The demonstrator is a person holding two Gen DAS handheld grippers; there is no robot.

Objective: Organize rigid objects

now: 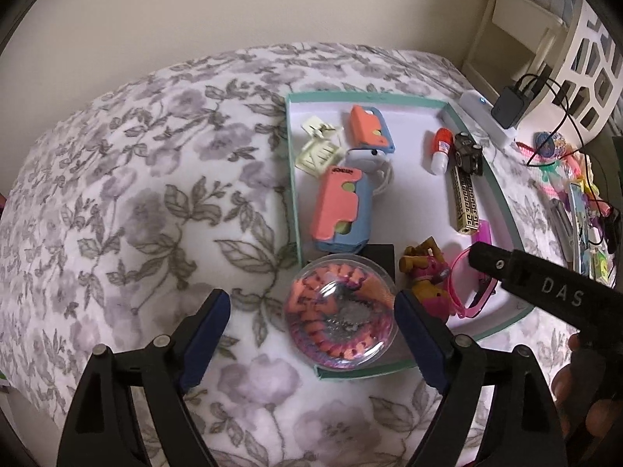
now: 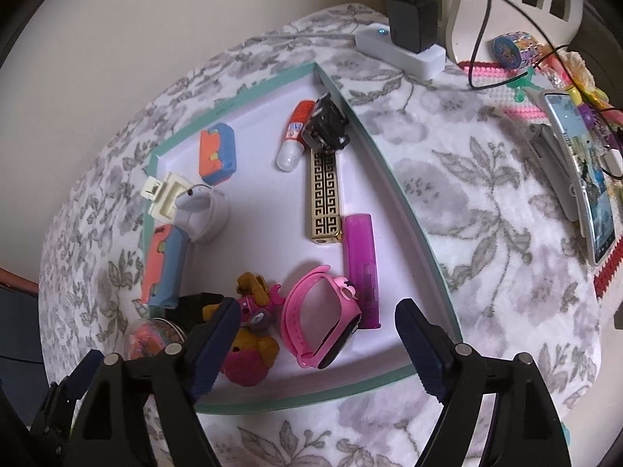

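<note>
A shallow teal-rimmed tray lies on a floral blanket. It holds orange-and-blue cases, a gold patterned bar, a purple tube, a pink watch, a plush toy and a glue stick. A clear ball with colourful contents sits in the tray's near corner. My left gripper is open, its fingers either side of the ball and not touching it. My right gripper is open, just above the pink watch.
A white power strip with a black charger and cables sits beyond the tray. A phone, a grey clip and colourful trinkets lie at the right. A white lattice basket stands by the wall.
</note>
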